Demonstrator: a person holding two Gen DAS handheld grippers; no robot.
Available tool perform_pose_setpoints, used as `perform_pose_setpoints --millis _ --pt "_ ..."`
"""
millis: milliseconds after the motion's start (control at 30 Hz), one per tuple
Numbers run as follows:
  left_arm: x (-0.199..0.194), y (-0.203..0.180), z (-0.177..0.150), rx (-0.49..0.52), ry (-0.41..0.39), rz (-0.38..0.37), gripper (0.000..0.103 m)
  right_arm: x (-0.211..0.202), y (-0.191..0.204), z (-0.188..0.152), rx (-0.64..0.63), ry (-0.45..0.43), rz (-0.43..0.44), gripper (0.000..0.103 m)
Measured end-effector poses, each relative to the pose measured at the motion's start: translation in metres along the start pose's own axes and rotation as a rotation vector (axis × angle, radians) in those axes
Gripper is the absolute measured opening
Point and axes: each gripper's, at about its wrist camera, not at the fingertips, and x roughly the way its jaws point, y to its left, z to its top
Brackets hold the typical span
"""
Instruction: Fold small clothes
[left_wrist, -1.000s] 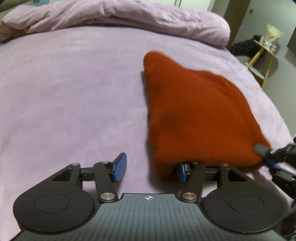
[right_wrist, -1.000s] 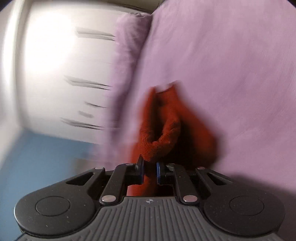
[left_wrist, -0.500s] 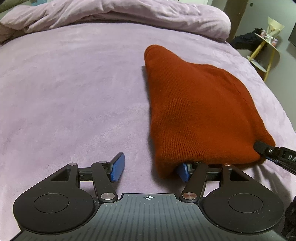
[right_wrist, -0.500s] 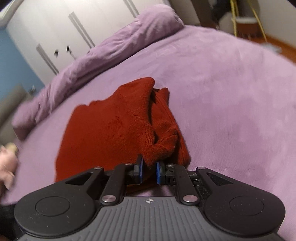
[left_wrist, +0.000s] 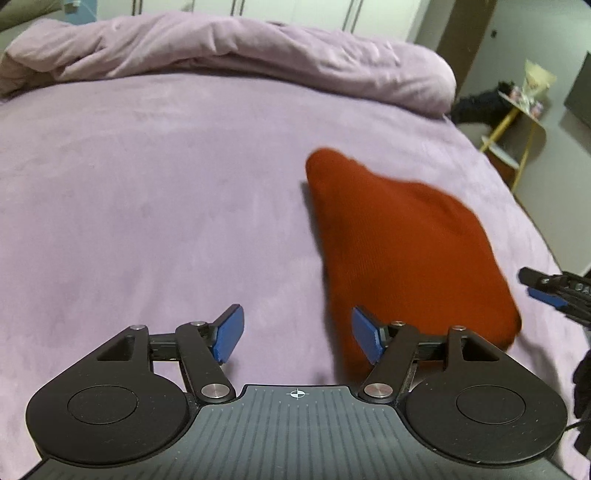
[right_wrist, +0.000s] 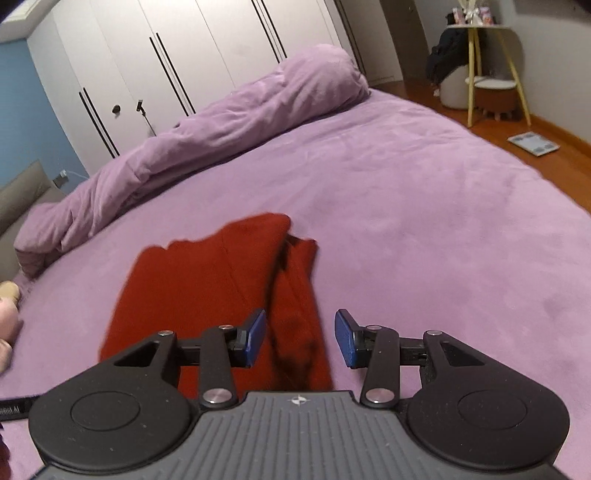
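A moment ago the right gripper (right_wrist: 300, 338) was pinching a bunched edge of the red sweater (left_wrist: 402, 254), and the left gripper (left_wrist: 297, 338) had one blue pad tucked under the near hem; now both have let go and pulled up and away from the cloth. The red sweater lies on the purple bed cover (left_wrist: 155, 206), toward the right side in the left wrist view, folded over on itself into a small thick shape. In the right wrist view the red sweater (right_wrist: 207, 284) shows one layer on top of another, with a long strip lying along its right side (it looks like a tucked sleeve, but I cannot tell for sure). So I think one fold has just been laid down. The shape is still lopsided and pointy at the far end, so it may need one more fold or some smoothing. The left gripper's jaws are opening and stand wide apart, with only bed cover between them; its right pad sits just in front of the sweater's near edge and does not press on it. The right gripper's jaws are opening too, and the sweater strip lies below the gap, but the pads do not squeeze it. Both grippers hold nothing.
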Motion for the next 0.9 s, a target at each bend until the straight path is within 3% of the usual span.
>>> perform_pose_setpoints --millis 100,200,267,367,500,600,700,867,900 --pt "0.016 0.000 0.012 -0.044 -0.006 -0.067 0.070 0.025 0.012 0.017 -0.020 0.020 0.023 0.041" --pt "0.037 -0.005 0.026 -0.064 0.014 -0.086 0.070 0.050 0.030 0.028 -0.078 0.027 0.015 0.041" --pt "0.053 -0.014 0.036 -0.035 0.013 -0.089 0.071 0.070 0.038 0.035 -0.108 0.063 0.000 0.029" --pt "0.079 -0.021 0.052 -0.038 0.020 -0.106 0.073 0.098 0.043 0.042 -0.148 0.084 -0.051 0.019" --pt "0.109 -0.024 0.061 -0.059 0.039 -0.107 0.083 0.124 0.036 0.045 -0.182 0.089 -0.112 0.016" --pt "0.130 -0.018 0.061 -0.119 0.073 -0.136 0.092 0.131 0.023 0.045 -0.140 0.085 -0.079 0.014" --pt "0.139 -0.001 0.057 -0.212 0.099 -0.214 0.092 0.126 0.006 0.049 -0.068 0.086 -0.013 0.016" --pt "0.135 0.022 0.051 -0.233 0.123 -0.344 0.089 0.107 -0.049 0.054 0.207 0.211 0.221 0.033" --pt "0.134 0.025 0.050 -0.240 0.128 -0.361 0.087 0.102 -0.060 0.053 0.248 0.224 0.244 0.042"
